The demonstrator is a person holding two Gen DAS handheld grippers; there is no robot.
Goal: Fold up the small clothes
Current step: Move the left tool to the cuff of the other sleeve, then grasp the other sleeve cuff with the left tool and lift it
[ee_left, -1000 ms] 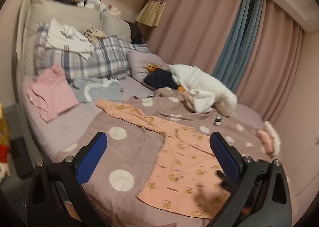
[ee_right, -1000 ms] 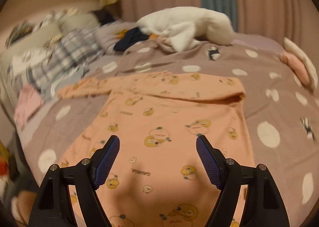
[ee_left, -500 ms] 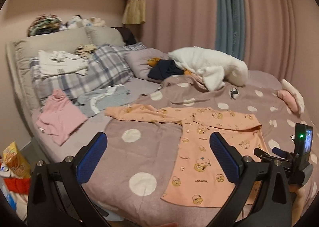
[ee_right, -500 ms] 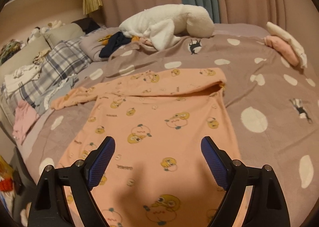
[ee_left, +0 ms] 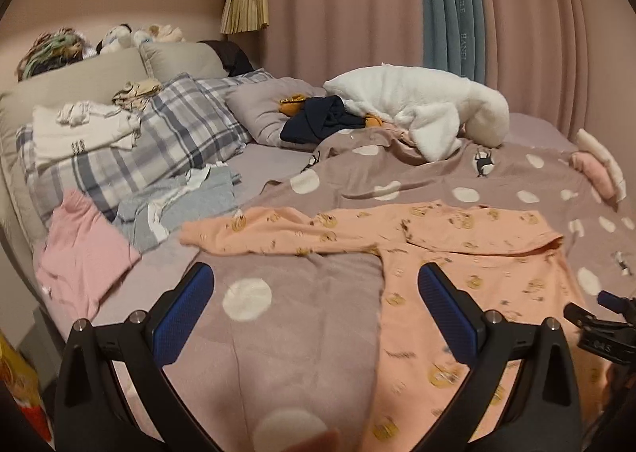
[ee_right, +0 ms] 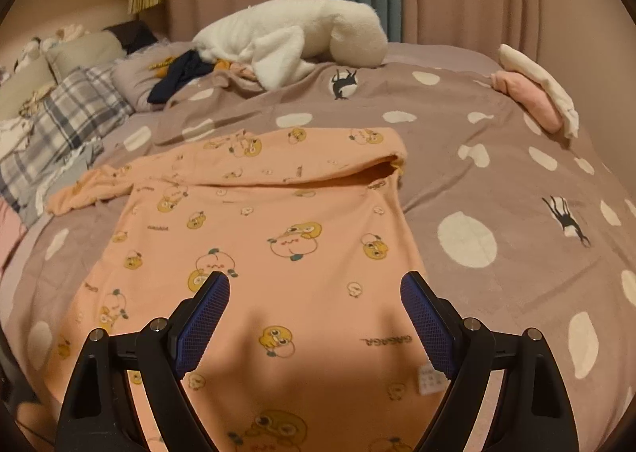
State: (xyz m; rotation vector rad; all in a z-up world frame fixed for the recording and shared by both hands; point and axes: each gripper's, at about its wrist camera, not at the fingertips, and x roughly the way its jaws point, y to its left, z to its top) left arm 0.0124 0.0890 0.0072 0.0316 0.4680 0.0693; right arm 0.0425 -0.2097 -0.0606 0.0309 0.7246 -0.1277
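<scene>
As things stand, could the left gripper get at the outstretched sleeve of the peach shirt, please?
Probably yes. The left gripper is open and empty, and the outstretched sleeve lies flat just beyond it, with only bare spotted duvet between. The right gripper hovers over the shirt's body, clear of that path.

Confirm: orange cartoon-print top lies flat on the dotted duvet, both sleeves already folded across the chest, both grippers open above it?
Not quite. Only one sleeve is folded across the orange cartoon-print top; the other sleeve lies stretched out sideways over the dotted duvet, as the left wrist view shows. The rest holds: the left gripper and right gripper are open, holding nothing.
</scene>
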